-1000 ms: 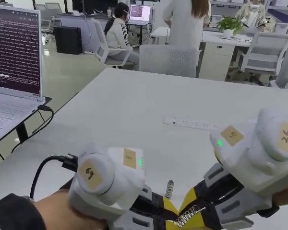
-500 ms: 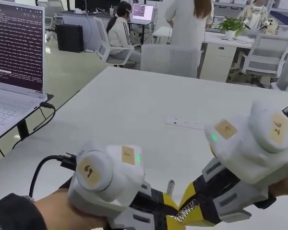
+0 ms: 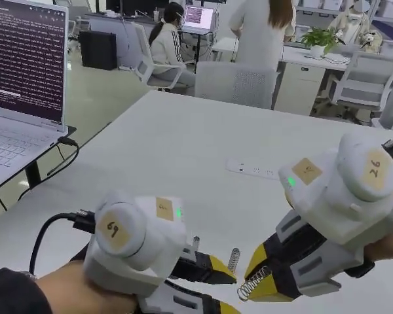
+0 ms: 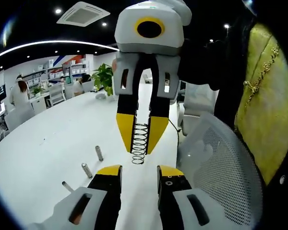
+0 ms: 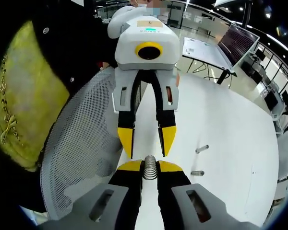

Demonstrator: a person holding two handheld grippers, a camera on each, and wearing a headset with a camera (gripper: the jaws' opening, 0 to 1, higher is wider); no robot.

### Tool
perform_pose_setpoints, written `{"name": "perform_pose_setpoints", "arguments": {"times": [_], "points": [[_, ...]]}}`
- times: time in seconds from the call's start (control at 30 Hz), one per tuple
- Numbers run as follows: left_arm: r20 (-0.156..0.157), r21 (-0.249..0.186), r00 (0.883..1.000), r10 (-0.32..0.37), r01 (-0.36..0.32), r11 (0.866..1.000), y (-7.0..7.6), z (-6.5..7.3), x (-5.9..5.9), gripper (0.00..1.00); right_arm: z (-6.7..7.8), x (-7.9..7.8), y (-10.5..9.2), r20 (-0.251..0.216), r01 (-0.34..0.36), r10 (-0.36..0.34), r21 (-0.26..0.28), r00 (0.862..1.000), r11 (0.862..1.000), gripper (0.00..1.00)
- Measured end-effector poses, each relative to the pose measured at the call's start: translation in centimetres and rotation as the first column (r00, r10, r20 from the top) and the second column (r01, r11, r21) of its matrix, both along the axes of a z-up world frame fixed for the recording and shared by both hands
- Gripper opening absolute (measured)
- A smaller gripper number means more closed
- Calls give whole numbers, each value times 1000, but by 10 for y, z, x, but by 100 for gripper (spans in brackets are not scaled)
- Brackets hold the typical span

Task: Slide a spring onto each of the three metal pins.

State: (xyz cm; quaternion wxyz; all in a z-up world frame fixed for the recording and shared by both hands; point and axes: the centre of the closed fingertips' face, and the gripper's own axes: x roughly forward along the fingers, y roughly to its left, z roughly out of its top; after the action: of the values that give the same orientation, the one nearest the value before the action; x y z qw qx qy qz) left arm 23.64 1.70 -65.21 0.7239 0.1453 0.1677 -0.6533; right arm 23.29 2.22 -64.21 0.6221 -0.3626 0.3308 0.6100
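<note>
The right claw (image 5: 150,166) is closed on a spring (image 4: 139,141) above the white table (image 3: 183,150). The left claw (image 4: 139,171) faces it, open and empty. The pins (image 4: 86,169) stand near its tips. Office chairs (image 3: 232,82) are far beyond both claws.

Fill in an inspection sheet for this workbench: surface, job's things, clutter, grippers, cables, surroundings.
Surface: white table.
Job's things: three pins upright in a row on the table; the end one looks bare and at least one carries a coil. The spring is held above the table.
Clutter: power strip further back; laptop on a side stand.
Grippers: right gripper shut on the spring; left gripper open, empty, facing it.
Cables: black cable to the left gripper; another at the laptop.
Surroundings: office with chairs, desks, a plant and people.
</note>
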Motion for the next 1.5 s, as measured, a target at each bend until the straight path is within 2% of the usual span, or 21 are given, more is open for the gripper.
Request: {"name": "perform_pose_setpoints", "arguments": {"times": [0.1, 0.27, 0.47, 0.77, 1.03, 1.2, 1.5], "points": [[-15, 4, 1000, 19, -19, 1000, 4, -1, 1, 34, 0, 1, 0, 0, 0, 0, -1, 1000, 1000, 8], [-23, 13, 999, 49, -48, 999, 14, -4, 4, 39, 0, 3, 1, 0, 0, 0, 0, 1000, 1000, 8], [-35, 22, 995, 93, -92, 995, 26, -6, 9, 51, -2, 7, 0, -2, 2, -2, -1, 1000, 1000, 8], [-38, 23, 987, 157, -156, 987, 47, -7, 16, 57, -1, 16, 1, 7, 2, -2, -6, 1000, 1000, 8], [-42, 3, 970, 238, -238, 971, 65, -10, 27, 63, 1, 30, 2, 16, 6, -6, -11, 1000, 1000, 8], [-59, -15, 958, 279, -280, 960, 75, -15, 31, 65, 4, 39, 4, 25, 10, -9, -7, 1000, 1000, 8], [-65, -36, 936, 345, -348, 937, 90, -19, 36, 67, 7, 61, 9, 38, 16, -15, -14, 999, 1000, 8]]}}
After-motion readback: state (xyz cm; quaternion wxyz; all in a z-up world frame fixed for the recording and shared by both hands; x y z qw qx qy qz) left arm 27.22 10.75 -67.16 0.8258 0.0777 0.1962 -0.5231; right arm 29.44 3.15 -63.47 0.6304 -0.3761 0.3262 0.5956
